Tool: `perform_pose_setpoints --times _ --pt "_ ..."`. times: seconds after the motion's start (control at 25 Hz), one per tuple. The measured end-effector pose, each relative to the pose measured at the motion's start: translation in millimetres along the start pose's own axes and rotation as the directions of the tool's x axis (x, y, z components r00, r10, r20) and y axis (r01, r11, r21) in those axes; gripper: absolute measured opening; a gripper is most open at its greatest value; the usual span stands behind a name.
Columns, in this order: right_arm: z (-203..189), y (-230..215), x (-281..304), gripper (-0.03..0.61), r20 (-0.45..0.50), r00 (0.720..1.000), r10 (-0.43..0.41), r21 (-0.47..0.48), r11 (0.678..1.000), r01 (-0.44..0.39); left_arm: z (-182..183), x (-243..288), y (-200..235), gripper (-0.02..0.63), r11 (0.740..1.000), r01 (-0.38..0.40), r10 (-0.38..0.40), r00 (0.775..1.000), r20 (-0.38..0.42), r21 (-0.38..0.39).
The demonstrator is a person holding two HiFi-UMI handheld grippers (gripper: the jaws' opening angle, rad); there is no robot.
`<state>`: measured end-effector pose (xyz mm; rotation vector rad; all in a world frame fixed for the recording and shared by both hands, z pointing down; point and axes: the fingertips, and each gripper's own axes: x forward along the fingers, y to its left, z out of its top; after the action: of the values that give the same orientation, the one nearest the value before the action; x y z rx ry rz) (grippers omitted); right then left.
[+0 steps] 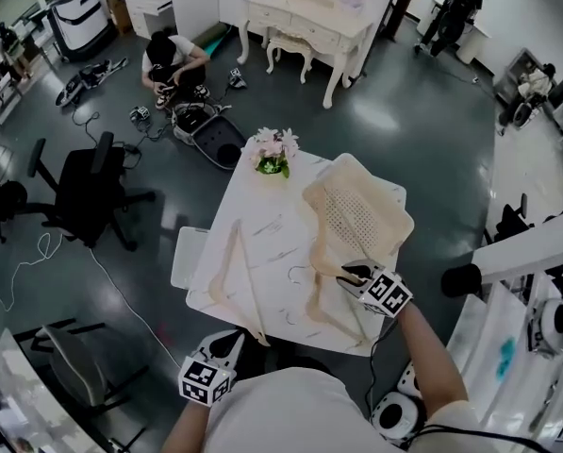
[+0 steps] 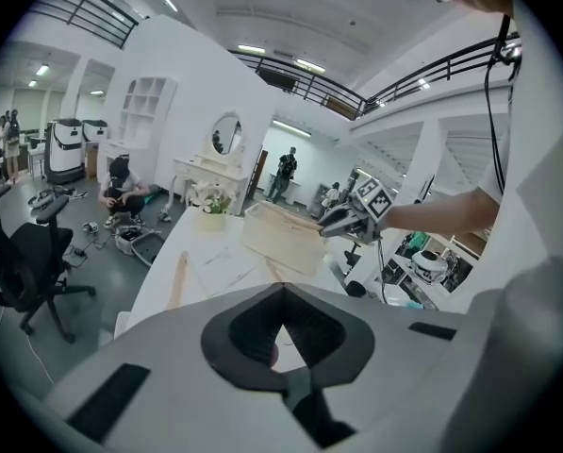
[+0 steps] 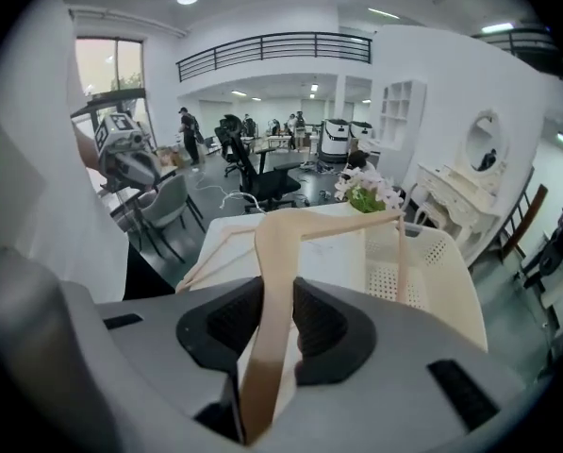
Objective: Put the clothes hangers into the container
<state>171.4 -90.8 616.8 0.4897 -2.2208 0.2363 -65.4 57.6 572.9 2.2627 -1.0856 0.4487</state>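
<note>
- The right tool [image 3: 270, 333] clamps one arm of a pale beige clothes hanger [image 3: 273, 243], raised just at the near rim of the cream perforated plastic basket [image 1: 387, 199].
- The sound move, I judge, is to carry the hanger on toward 1 o'clock, tip its far end below the rim, and only then let go.
- The right forearm is stretched out over the white marbled bench [image 1: 262, 217].
- The left tool [image 2: 283, 333] is closed on nothing, held back at the bench's 6 o'clock edge.
- More beige hangers [image 1: 232, 267] lie toward 8 o'clock of the basket.

Right gripper [image 3: 272, 327] jaws clamp a hanger [image 3: 279, 253]; left gripper [image 2: 281, 336] jaws together.
</note>
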Motion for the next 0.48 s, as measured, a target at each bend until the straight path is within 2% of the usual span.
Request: perform_pose_setpoints --times 0.16,0.28,0.36,0.48 --pt "-17 -46 15 0.107 -0.04 0.999 0.018 0.102 0.995 -0.013 1 5 3 0.008 1.0 -0.001 0.001 1.0 -0.015 -0.005" --pt "-21 -75 26 0.107 -0.03 0.999 0.039 0.206 0.978 -0.032 2 6 10 0.008 1.0 -0.018 0.018 1.0 -0.02 -0.018" --pt "-21 -87 33 0.107 -0.003 0.998 0.062 0.291 0.955 -0.059 1 4 15 0.008 0.999 -0.031 0.031 0.999 -0.026 -0.032" --pt "-25 -105 42 0.107 0.041 0.995 0.092 0.421 0.902 -0.101 -1 4 22 0.008 0.998 -0.043 0.042 0.998 -0.04 -0.044"
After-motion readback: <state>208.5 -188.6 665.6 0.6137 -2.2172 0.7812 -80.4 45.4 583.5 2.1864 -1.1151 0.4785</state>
